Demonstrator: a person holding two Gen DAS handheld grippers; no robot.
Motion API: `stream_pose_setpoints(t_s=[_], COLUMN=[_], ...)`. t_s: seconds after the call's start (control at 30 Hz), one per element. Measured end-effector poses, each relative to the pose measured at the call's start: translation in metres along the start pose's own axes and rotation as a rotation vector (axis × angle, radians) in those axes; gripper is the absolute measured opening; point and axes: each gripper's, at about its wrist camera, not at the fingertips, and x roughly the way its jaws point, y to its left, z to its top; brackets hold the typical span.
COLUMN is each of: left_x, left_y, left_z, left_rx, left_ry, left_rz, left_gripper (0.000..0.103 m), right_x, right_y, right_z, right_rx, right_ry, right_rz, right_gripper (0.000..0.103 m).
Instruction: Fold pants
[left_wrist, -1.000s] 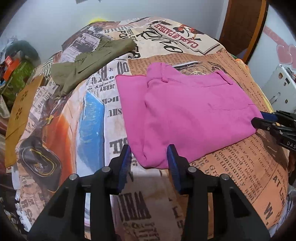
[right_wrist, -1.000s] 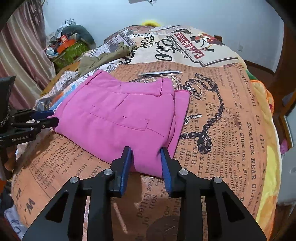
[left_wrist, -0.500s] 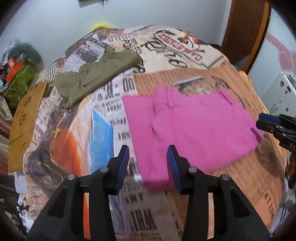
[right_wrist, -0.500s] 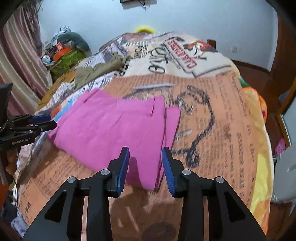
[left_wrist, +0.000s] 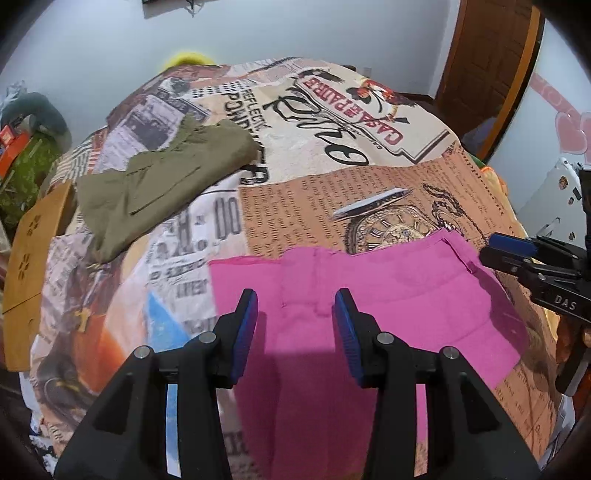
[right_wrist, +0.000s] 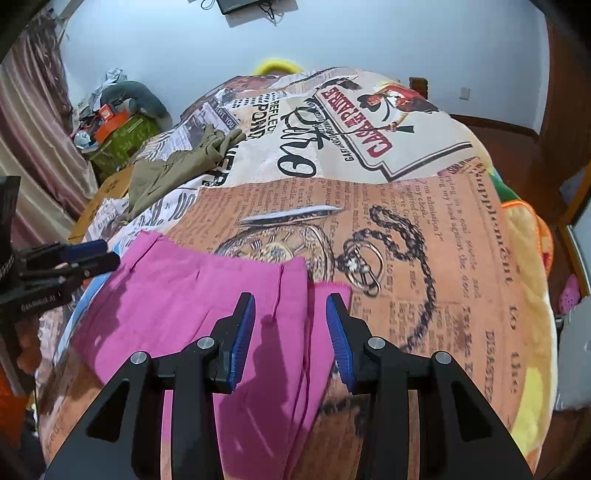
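Folded pink pants (left_wrist: 388, 295) lie flat on the printed bedspread, seen also in the right wrist view (right_wrist: 184, 295). My left gripper (left_wrist: 295, 314) is open and empty, hovering over the pants' near left part. My right gripper (right_wrist: 290, 317) is open and empty, over the pants' right edge near the waistband fold. Each gripper shows in the other's view: the right one at the right edge (left_wrist: 524, 254), the left one at the left edge (right_wrist: 74, 258).
Olive-green pants (left_wrist: 159, 181) lie folded at the bed's far left, also in the right wrist view (right_wrist: 177, 166). A brown cardboard sheet (left_wrist: 33, 266) sits at the left edge. Clutter (right_wrist: 114, 129) is piled by the wall. A wooden door (left_wrist: 487, 62) stands at the back right.
Both grippers have lifted and drawn back from the pants' near edge. The pants now sit lower in both views, under the open jaws.
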Motion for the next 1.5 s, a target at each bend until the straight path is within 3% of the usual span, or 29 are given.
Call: stream_pose_setpoints(t_s=[0.23, 0.3, 0.37, 0.47, 0.73, 0.9, 0.97, 1.07, 1.27, 1.43, 1.5], left_x=[0.026, 0.028, 0.030, 0.034, 0.044, 0.028, 0.017, -0.002, -0.038, -0.038, -0.032], left_y=[-0.011, -0.011, -0.010, -0.006, 0.006, 0.004, 0.003, 0.005, 0.016, 0.017, 0.019], left_z=[0.001, -0.001, -0.003, -0.004, -0.002, -0.001, -0.001, -0.001, -0.008, -0.026, -0.034], left_rx=[0.045, 0.052, 0.057, 0.045, -0.017, -0.007, 0.004, 0.012, -0.007, -0.023, -0.042], left_ry=[0.019, 0.006, 0.000, 0.008, 0.037, 0.038, 0.021, -0.013, -0.070, -0.032, -0.004], left_rz=[0.028, 0.048, 0.060, 0.049, 0.013, 0.017, 0.034, 0.051, 0.046, 0.012, -0.010], left_gripper=[0.043, 0.042, 0.034, 0.034, 0.034, 0.034, 0.036, 0.041, 0.074, 0.076, 0.076], right_x=[0.033, 0.035, 0.033, 0.029, 0.039, 0.028, 0.021, 0.005, -0.021, -0.030, -0.030], right_y=[0.002, 0.006, 0.009, 0.009, 0.007, 0.006, 0.007, 0.009, 0.014, 0.024, 0.026], right_z=[0.001, -0.001, -0.001, -0.001, 0.001, 0.006, 0.006, 0.007, 0.004, -0.008, -0.015], right_rx=[-0.032, -0.059, -0.093, -0.115, -0.152, -0.127, -0.127, -0.127, -0.128, -0.144, -0.145], right_ry=[0.073, 0.061, 0.037, 0.010, 0.037, 0.061, 0.057, 0.029, -0.007, -0.001, 0.009], right_rz=[0.033, 0.035, 0.008, -0.012, -0.041, -0.046, -0.059, -0.063, -0.052, -0.035, -0.032], right_gripper=[0.037, 0.034, 0.023, 0.017, 0.015, 0.025, 0.039, 0.048, 0.052, 0.054, 0.061])
